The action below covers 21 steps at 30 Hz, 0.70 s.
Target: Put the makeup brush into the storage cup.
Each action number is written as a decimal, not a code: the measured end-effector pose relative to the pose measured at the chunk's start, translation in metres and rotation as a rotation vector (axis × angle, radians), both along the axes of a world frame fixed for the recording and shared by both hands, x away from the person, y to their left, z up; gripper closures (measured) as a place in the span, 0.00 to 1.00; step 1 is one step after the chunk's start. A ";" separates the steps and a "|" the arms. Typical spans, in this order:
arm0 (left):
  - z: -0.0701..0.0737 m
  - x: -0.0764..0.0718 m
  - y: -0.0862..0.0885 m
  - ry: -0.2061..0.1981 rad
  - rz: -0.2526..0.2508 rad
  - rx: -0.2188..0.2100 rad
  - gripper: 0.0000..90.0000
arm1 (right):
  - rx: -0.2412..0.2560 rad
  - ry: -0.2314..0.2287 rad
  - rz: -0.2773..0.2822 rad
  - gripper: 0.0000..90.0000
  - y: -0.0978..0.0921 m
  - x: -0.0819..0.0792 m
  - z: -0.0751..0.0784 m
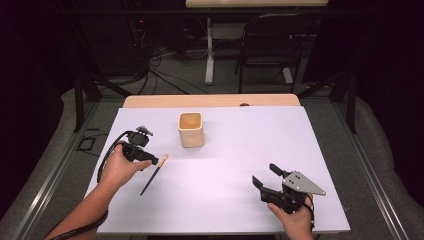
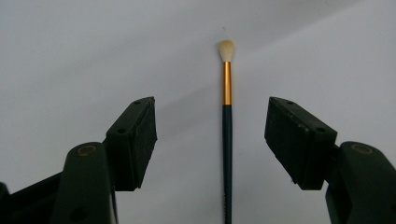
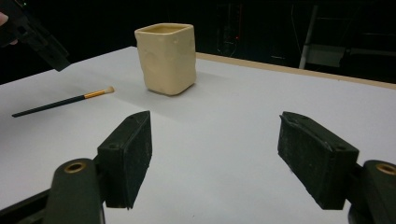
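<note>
High view puts the thin dark-handled paintbrush with a gold ferrule and pale bristles (image 1: 154, 174) flat on the white table cover (image 1: 235, 160), near the cream square ceramic cup (image 1: 191, 129) and just beside the left gripper (image 1: 150, 159), which hovers over its bristle end. Left gripper view shows that gripper's jaws spread wide, empty, the brush lying on the table between them. Right gripper (image 1: 265, 176), well apart, gapes wide too, holding nothing.
</note>
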State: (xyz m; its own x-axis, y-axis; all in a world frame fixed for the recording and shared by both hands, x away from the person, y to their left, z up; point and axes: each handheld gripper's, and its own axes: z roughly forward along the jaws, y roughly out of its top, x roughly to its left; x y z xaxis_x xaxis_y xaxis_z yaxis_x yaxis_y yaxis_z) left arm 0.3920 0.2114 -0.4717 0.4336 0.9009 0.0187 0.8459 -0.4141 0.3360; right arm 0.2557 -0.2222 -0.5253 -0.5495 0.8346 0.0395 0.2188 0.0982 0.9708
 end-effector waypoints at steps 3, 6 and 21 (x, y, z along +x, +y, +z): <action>0.000 0.002 -0.002 0.002 0.004 0.000 0.38 | 0.004 -0.001 0.003 0.29 0.000 0.000 0.000; 0.000 0.005 -0.004 0.004 0.004 0.009 0.38 | 0.002 -0.003 0.004 0.29 0.000 0.000 0.000; 0.000 0.013 -0.012 0.031 0.004 0.034 0.41 | 0.028 -0.023 -0.004 0.29 0.002 0.001 -0.001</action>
